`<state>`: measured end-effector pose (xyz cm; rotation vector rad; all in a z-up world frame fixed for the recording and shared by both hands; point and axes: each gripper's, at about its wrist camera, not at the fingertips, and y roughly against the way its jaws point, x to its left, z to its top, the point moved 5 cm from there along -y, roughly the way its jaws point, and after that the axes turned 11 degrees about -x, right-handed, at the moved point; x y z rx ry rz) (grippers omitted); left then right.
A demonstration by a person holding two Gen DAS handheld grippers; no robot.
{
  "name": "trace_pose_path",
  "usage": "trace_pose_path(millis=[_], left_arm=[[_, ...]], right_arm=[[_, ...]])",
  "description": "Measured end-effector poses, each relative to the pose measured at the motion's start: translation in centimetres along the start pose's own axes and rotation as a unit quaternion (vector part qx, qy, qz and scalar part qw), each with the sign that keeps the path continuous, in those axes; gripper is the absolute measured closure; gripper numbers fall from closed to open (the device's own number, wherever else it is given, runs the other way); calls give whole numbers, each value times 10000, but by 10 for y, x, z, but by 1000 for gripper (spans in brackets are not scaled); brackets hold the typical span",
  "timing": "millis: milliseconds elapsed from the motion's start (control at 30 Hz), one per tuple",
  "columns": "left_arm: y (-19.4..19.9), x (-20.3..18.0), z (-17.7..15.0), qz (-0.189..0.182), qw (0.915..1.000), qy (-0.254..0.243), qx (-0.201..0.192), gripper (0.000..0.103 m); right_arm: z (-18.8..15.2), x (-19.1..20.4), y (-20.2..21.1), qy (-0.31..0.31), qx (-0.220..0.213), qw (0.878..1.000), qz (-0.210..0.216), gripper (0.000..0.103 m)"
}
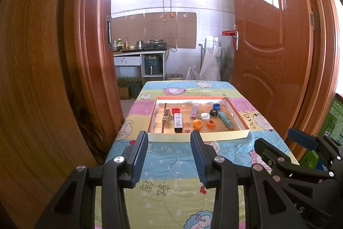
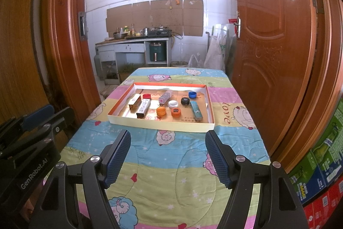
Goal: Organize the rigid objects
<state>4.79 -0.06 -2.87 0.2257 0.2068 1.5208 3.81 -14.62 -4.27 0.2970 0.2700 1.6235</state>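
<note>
A shallow cardboard tray (image 1: pixel 199 136) (image 2: pixel 158 124) with an orange rim lies on the quilt-covered table. Inside it are several bottle caps, among them a red cap (image 2: pixel 146 96), a blue cap (image 2: pixel 192 94), a black cap (image 2: pixel 185 101), a white cap (image 2: pixel 173 103) and two orange caps (image 2: pixel 161 111). Small boxes lie there too: a gold box (image 2: pixel 134 103), a white-and-black box (image 2: pixel 143 108), a clear tube (image 2: pixel 164 97) and a teal box (image 2: pixel 196 110). My left gripper (image 1: pixel 169 134) and right gripper (image 2: pixel 168 133) hover short of the tray's near wall, both open and empty.
The table (image 1: pixel 171 166) wears a pastel quilt with cartoon sheep. Brown wooden doors (image 1: pixel 270 40) flank it on both sides, with a kitchen counter (image 2: pixel 133 41) behind. Green and red cartons (image 2: pixel 321 169) are stacked at the right. The right gripper's body (image 1: pixel 300 164) shows in the left wrist view.
</note>
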Motion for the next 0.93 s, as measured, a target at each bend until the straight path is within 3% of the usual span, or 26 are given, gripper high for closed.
trace_pose_path(millis=[933], left_arm=[[-2, -4, -7, -125, 9999, -5, -4, 62]], right_arm=[[-4, -1, 1, 0, 29, 10000, -19, 29]])
